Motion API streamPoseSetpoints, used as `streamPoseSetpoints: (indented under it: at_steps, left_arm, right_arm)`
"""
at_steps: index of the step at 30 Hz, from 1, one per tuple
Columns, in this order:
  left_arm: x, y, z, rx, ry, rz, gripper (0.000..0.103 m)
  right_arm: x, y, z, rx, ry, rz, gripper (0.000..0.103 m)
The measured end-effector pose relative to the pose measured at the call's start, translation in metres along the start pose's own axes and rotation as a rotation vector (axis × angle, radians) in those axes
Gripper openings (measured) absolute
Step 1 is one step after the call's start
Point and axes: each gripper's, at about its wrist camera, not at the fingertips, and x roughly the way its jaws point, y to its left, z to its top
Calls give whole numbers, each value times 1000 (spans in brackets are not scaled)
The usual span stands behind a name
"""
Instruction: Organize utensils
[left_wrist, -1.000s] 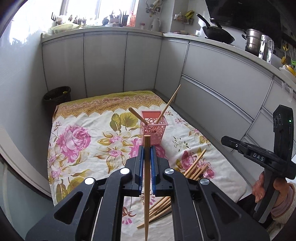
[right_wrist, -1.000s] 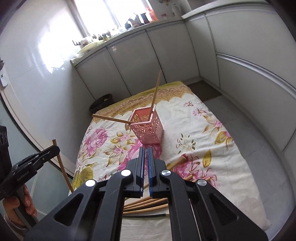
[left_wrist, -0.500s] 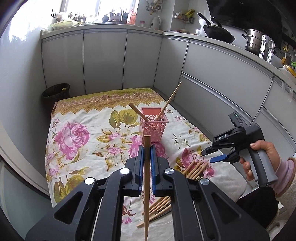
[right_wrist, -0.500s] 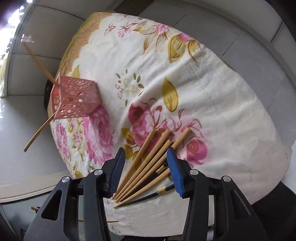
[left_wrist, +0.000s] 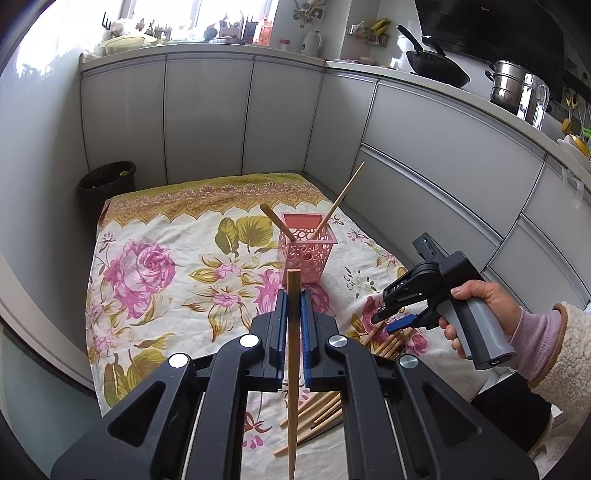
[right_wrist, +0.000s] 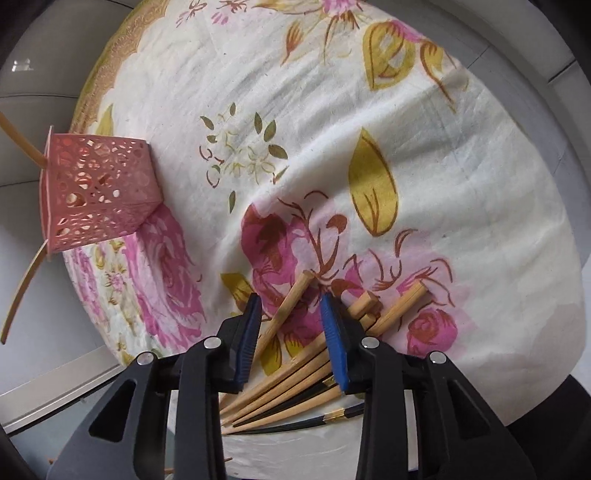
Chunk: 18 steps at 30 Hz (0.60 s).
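Down from beside the cupboards, the right gripper (right_wrist: 290, 314) now points steeply at the chopstick pile (right_wrist: 295, 373) on the floral cloth (right_wrist: 424, 122); its jaws are closing around one chopstick (right_wrist: 286, 314), pads not yet touching it. Pile: pale wooden sticks plus at least one black stick with a gold band, fanned, blunt ends toward upper right of the right wrist view, tips converging at lower centre. Lower ends are hidden behind the gripper body; exact count unclear. The straddled stick lies apart on the left of the fan, long axis running lower left to upper right.

Left gripper (left_wrist: 294, 314) is clamped on a single wooden chopstick (left_wrist: 293, 369), long axis near vertical in frame, blunt end up, tip cut off at the bottom edge. Pink perforated basket (left_wrist: 307, 254) stands mid-cloth beyond it, two sticks leaning out. A hand (left_wrist: 476, 314) in a pink cuff grips the right handle.
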Motion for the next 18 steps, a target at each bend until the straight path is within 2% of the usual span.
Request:
streamPoseSetpoints:
  at_steps: [4, 6, 7, 10, 11, 13, 14, 18]
  left_arm:
    - [0, 1, 0, -8, 3, -3, 6]
    - [-4, 1, 0, -8, -6, -7, 6]
    - [-6, 2, 0, -9, -10, -10, 6]
    - [-10, 10, 0, -30, -20, -3, 6]
    - [-11, 14, -1, -39, -22, -1, 6]
    - [-12, 20, -2, -53, -24, 6, 6]
    - [-12, 22, -2, -57, -21, 3, 6]
    - [-15, 28, -3, -75, -31, 9, 6]
  right_arm:
    - [7, 35, -3, -67, -46, -209, 32]
    - [14, 57, -14, -161, -124, -341, 29]
    - [17, 66, -21, -206, -176, -366, 21]
    - [23, 78, -38, -273, -282, -323, 9]
    - [25, 80, -44, -306, -298, -290, 9]
    - [30, 85, -56, -398, -303, -204, 8]
    - [32, 86, -62, -427, -305, -191, 8]
    - [32, 79, -79, -453, -290, -71, 8]
